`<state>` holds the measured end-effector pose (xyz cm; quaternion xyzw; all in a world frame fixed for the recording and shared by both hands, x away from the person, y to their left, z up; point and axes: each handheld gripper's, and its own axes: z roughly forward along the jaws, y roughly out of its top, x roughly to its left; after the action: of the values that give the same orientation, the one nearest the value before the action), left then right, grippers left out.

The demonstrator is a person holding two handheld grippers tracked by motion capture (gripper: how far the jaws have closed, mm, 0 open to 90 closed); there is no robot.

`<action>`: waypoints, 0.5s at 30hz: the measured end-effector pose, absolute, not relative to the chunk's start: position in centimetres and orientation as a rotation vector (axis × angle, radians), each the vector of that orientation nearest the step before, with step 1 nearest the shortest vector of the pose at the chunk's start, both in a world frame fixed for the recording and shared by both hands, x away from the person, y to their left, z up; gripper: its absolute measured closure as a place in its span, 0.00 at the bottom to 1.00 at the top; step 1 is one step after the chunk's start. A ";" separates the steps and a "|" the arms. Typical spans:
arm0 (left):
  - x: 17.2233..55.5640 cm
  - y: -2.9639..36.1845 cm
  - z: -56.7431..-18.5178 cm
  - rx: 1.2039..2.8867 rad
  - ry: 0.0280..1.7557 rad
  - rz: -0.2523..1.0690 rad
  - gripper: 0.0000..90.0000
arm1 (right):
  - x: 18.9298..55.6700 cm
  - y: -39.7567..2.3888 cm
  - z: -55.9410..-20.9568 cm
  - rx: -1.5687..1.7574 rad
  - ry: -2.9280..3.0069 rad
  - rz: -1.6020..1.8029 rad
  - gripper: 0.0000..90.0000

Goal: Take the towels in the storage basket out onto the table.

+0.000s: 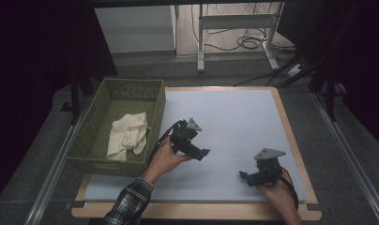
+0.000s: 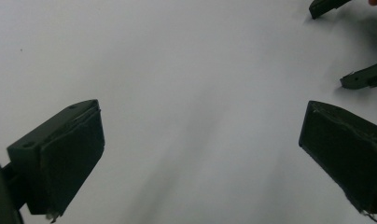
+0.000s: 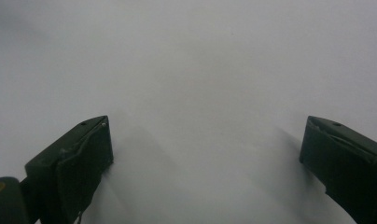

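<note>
Your black left tool (image 1: 204, 152) and black right tool (image 1: 244, 176), pale grey worktop (image 1: 234, 122) with light wood edge, olive-green woven basket (image 1: 152, 123), cream cloth (image 1: 127, 136), your plaid black-and-white sleeve (image 1: 129, 204)

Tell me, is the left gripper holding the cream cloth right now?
No, the left gripper is open over the bare white table, while the cream cloth lies apart in the green basket.

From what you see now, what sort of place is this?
Probably a lab recording station: a padded table, dark curtains at the sides, and loose cables under a desk frame behind.
</note>
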<state>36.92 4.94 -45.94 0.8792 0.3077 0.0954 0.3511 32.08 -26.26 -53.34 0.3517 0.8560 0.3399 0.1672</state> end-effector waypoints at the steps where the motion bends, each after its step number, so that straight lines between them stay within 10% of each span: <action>1: 37.1 5.0 -45.7 2.274 0.801 0.234 0.01 | 32.1 -26.3 -53.4 1.001 2.434 0.970 0.03; 15: 38.5 8.2 -42.7 2.240 0.858 0.265 0.01 | 32.1 -26.3 -53.4 1.002 2.435 0.971 0.03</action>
<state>38.52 8.21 -42.66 0.8673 0.3322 0.1028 0.3561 32.08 -26.25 -53.36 0.3521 0.8555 0.3410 0.1670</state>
